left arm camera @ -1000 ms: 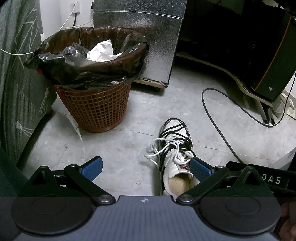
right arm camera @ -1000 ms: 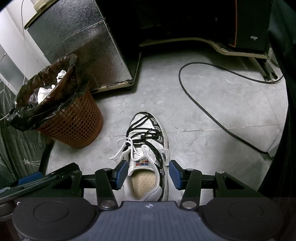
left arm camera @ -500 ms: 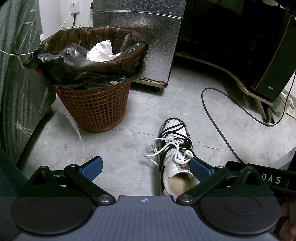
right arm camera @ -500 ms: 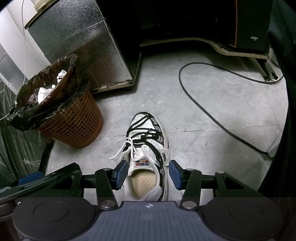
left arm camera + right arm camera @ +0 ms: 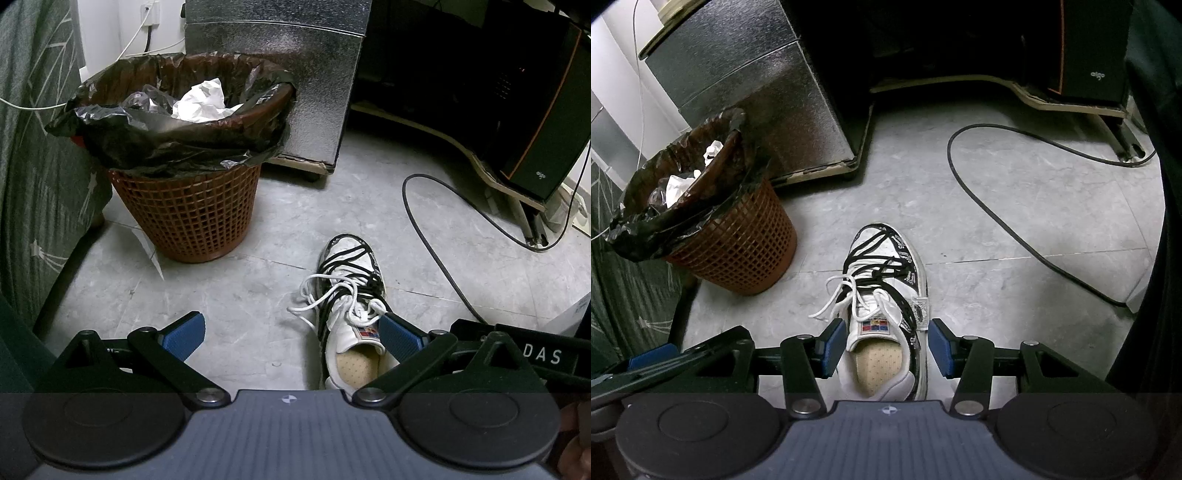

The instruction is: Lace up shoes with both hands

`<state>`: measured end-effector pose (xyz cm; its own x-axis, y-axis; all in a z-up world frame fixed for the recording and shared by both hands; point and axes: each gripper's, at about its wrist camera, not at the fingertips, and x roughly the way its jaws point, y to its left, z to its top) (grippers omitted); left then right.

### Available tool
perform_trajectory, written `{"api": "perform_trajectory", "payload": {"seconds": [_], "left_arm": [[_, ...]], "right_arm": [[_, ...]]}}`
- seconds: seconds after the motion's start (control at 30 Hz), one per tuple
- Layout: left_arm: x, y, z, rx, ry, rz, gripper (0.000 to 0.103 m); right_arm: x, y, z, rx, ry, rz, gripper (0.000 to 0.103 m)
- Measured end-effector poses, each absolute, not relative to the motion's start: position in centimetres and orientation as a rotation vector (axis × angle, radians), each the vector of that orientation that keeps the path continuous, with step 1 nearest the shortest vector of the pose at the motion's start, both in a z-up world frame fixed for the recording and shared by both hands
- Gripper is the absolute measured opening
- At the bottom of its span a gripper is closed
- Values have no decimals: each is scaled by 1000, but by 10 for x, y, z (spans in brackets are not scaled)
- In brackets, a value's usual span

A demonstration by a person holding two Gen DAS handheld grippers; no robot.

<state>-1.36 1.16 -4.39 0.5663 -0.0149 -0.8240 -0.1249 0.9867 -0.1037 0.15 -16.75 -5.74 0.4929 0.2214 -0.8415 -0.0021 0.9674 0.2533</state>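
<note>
L gripper (image 5: 291,334) spread | R gripper (image 5: 886,341) spread astride shoe (image 5: 886,295) | "DAS" tag (image 5: 542,356) | speaker (image 5: 535,110) "aigo"

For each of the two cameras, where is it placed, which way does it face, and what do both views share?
Left wrist view: sits on the left gripper, looks forward and down at the grey floor, the white sneaker with black and white laces ahead to the right; its open blue-padded fingers show.
Right wrist view: sits on the right gripper, looks down over the sneaker's heel, open fingers either side; the left gripper shows at lower left.
Shared: sneaker, brown mesh bin with black liner, black floor cable.
</note>
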Motion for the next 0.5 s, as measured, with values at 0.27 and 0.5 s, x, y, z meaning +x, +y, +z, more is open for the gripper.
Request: {"api": "perform_trajectory", "payload": {"seconds": [0.27,0.5], "left_arm": [[-13,12,-44,-157,970,68,103],[-13,12,-44,-155,971,65,103]], "right_arm": [[2,-168,-58,232,1049,140,53],[2,-169,-58,234,1050,139,53]]}}
